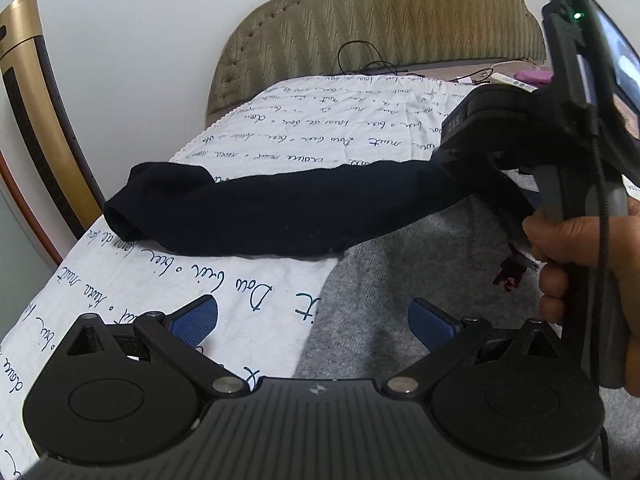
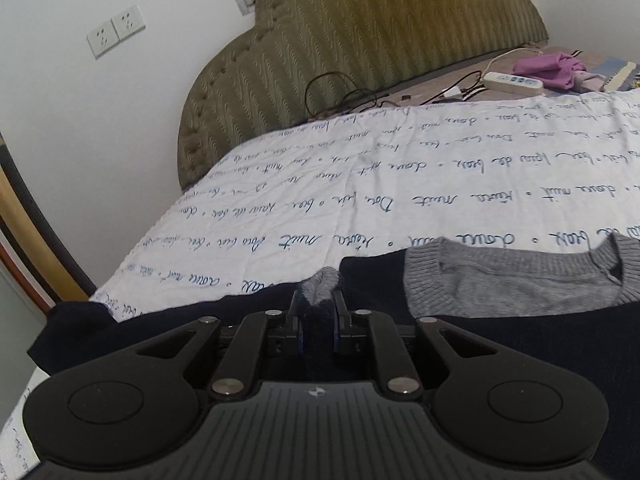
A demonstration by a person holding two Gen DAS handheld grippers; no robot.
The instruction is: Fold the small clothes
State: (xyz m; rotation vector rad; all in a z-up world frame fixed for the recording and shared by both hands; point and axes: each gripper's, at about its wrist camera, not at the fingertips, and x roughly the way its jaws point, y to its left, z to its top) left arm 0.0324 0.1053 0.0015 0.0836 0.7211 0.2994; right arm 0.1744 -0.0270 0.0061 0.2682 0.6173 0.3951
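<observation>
A small grey knit sweater (image 1: 420, 280) with dark navy sleeves lies on the white bed cover. One navy sleeve (image 1: 272, 212) stretches left across the cover. My left gripper (image 1: 312, 320) is open and empty, low over the sweater's left edge. My right gripper (image 2: 317, 312) is shut on the sweater's shoulder fabric (image 2: 322, 282), where grey meets navy. It also shows in the left wrist view (image 1: 468, 148), holding the sleeve's right end lifted. The grey ribbed collar (image 2: 516, 284) lies just right of the right gripper.
The white cover (image 2: 400, 184) printed with blue script spreads over the bed to a padded olive headboard (image 2: 380, 28). Cables (image 2: 352, 96), a power strip (image 2: 514, 82) and a purple cloth (image 2: 550, 68) lie near the headboard. The bed's left edge (image 1: 80, 248) drops beside a gold-and-black panel (image 1: 36, 120).
</observation>
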